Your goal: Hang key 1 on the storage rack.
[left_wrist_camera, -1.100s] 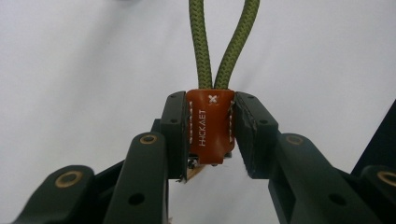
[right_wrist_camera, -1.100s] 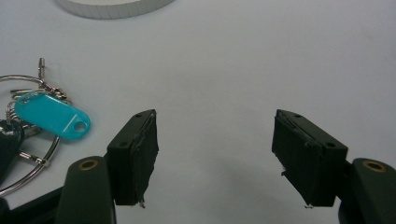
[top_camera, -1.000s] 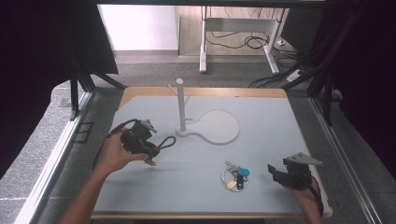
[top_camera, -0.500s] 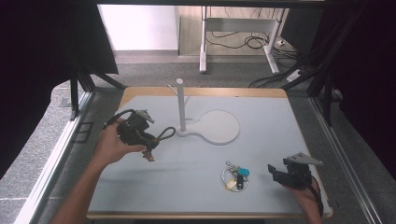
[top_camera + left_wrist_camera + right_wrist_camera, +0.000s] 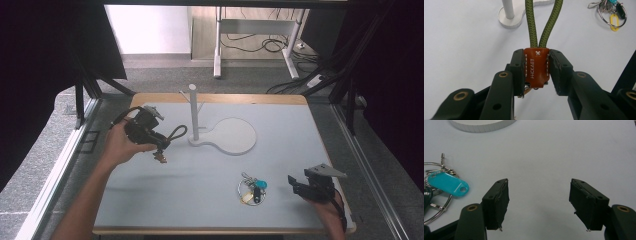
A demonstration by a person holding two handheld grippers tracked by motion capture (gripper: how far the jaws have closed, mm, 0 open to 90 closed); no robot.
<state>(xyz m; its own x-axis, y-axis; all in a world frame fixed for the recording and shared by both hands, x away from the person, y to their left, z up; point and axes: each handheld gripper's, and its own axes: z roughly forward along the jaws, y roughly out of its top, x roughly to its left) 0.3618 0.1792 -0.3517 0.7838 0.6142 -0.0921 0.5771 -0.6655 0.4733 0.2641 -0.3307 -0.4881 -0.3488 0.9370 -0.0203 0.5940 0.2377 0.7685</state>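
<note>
Left gripper (image 5: 537, 72) is clamped on the brown leather tab (image 5: 536, 66) of the keychain, held above the table (image 5: 200, 180) just left of the white stand (image 5: 193, 112); the green cord loop (image 5: 543, 22) sticks out forward. Looks light: the tab seems stiff enough to hold, the cord floppy, so grip the tab and lead with the loop. Right gripper (image 5: 539, 202) rests with jaws apart beside the key bunch (image 5: 251, 188).

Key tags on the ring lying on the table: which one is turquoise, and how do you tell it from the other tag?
The turquoise tag lies at the ring's upper side in the high view, beside the right gripper; the other tag is yellow.
</note>
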